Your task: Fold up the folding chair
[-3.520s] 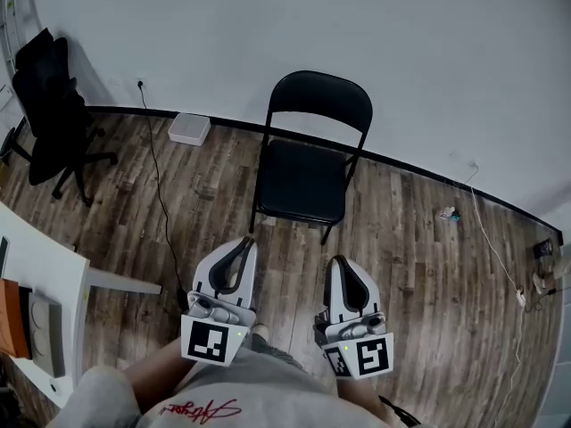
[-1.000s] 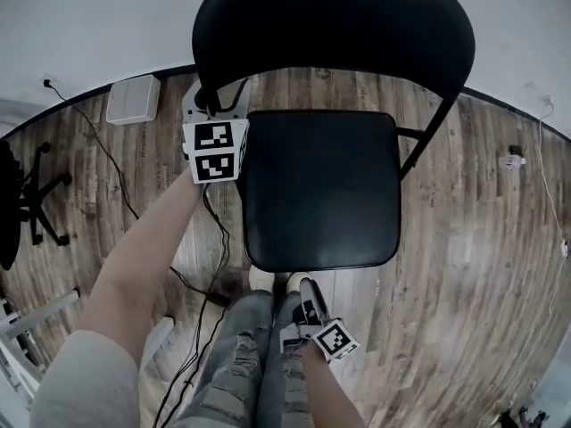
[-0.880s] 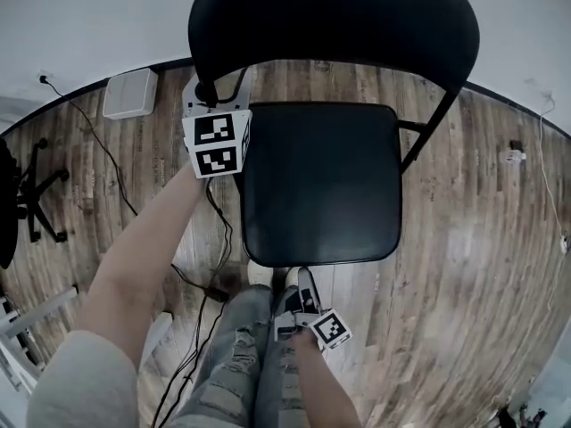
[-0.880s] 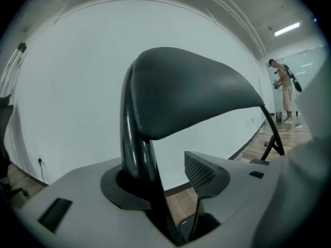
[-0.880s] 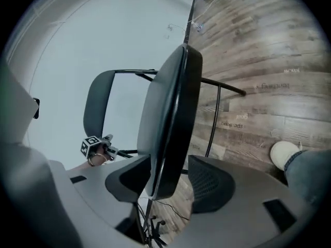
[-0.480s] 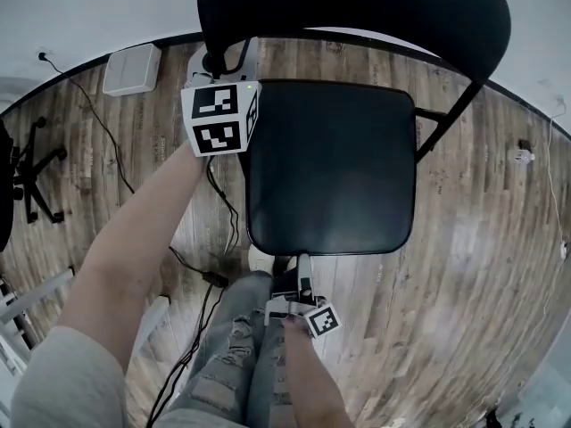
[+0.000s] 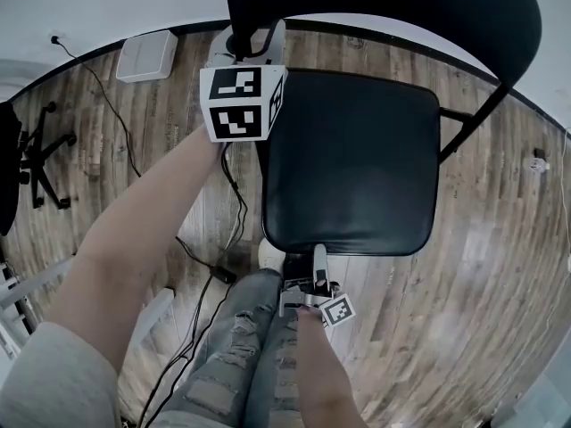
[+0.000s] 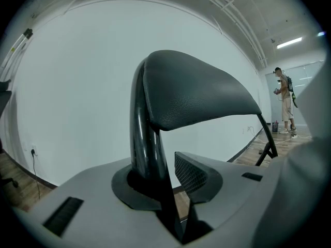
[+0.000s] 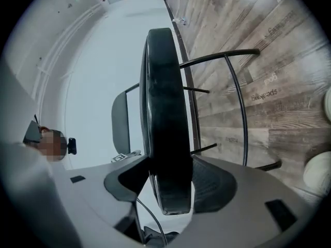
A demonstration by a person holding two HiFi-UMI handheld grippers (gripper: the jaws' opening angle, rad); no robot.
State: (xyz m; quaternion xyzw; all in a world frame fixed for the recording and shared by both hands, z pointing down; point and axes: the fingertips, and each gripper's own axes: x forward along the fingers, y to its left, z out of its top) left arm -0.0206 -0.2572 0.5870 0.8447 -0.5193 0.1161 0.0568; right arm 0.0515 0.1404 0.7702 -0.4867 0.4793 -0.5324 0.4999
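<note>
The black folding chair stands open, its seat (image 7: 352, 159) below me and its backrest (image 7: 384, 7) toward the wall. My left gripper (image 7: 248, 41) is at the backrest's left side. Its jaws have just been closing and now hold the black frame tube (image 8: 142, 133) under the backrest (image 8: 196, 92), wedged in my left gripper (image 8: 165, 182). My right gripper (image 7: 317, 257) sits at the seat's front edge. Its jaws have just been opening, and the seat's edge (image 9: 163, 102) lies between them in my right gripper (image 9: 168, 182) with a gap on one side.
A white box (image 7: 147, 54) sits by the wall and a cable (image 7: 201, 257) runs across the wooden floor. An office chair (image 7: 27, 163) stands at the far left. My legs (image 7: 241, 355) are right in front of the seat. A person (image 8: 284, 99) stands far off.
My right gripper has come forward from beside my legs onto the seat's front edge. My left gripper has stayed at the back tube. The head view has shifted slightly.
</note>
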